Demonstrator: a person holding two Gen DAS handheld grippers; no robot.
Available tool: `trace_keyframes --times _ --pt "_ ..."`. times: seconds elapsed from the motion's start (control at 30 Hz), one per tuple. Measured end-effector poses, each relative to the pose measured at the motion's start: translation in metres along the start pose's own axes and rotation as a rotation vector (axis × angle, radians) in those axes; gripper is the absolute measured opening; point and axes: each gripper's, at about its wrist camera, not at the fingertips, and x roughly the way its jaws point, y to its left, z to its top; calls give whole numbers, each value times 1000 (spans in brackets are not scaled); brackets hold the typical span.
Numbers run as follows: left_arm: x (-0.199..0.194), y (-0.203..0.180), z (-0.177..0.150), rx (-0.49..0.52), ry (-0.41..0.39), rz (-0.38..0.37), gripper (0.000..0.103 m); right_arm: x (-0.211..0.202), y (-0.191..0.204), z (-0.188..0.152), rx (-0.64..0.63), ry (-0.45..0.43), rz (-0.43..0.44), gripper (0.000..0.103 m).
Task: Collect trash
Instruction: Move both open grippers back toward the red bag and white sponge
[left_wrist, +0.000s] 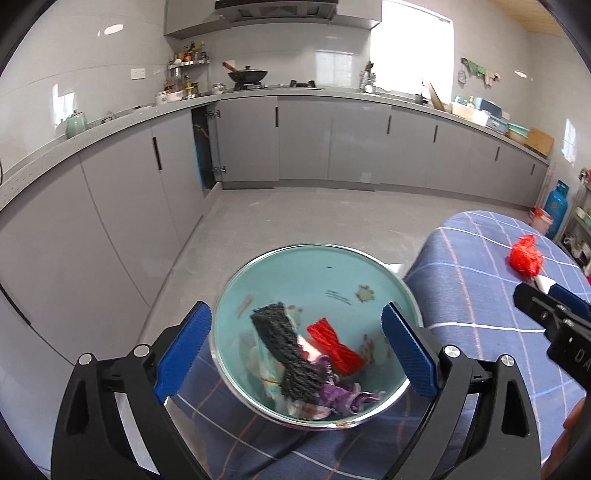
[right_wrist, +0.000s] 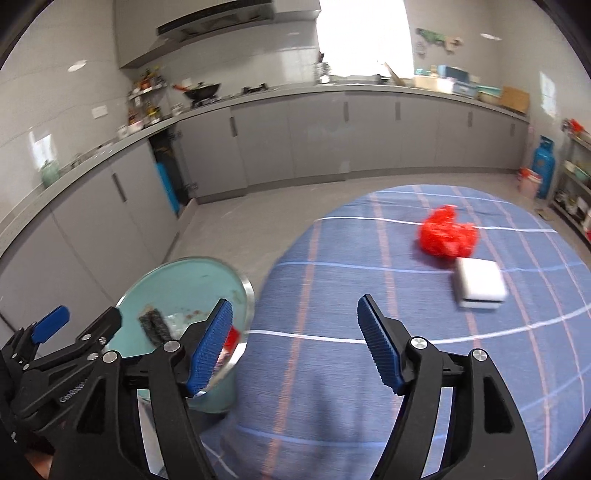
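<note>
Red crumpled plastic bag (right_wrist: 447, 234) lies on the blue checked cloth of the round counter (right_wrist: 332, 369), on its far right part. It is the loose trash still waiting to be collected. Touching its near right edge sits a flat white box (right_wrist: 480, 288).

Right tongs (right_wrist: 295, 341) hover over the cloth with their blue pads apart and nothing between them. From these tongs the red bag lies ahead and to the right, well apart, with bare cloth in between. The bag is a rough lump, somewhat wider than deep, with no clear long axis, so a grasp from almost any side should do.

Left tongs (left_wrist: 297, 349) stand wide apart above a teal trash bin (left_wrist: 280, 269) with a shiny metal rim, which stands just off the counter's left edge. Nothing is held between their pads. Inside the bin lie a dark ribbed scrap (left_wrist: 288, 354), a red ribbed piece (left_wrist: 334, 345) and purple shreds (left_wrist: 341, 395).

The right tongs are plainly the nearer to the red bag; the left ones are over the bin on the far side from it. The likely next move is a forward reach by the right tongs, angling right, taking care to close on the bag and not the box beside it.
</note>
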Motion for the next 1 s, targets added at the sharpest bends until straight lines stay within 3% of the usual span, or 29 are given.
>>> trace_keyframes --times 0.4,0.53,1.0 --pt "9 -86 -6 121 34 -154 92 -14 -115 -14 169 20 -174 70" --pt "13 -123 -3 191 39 -207 97 -15 -144 -11 209 17 -217 70" --pt "41 -178 -4 263 71 -222 97 21 -165 5 170 53 -260 74"
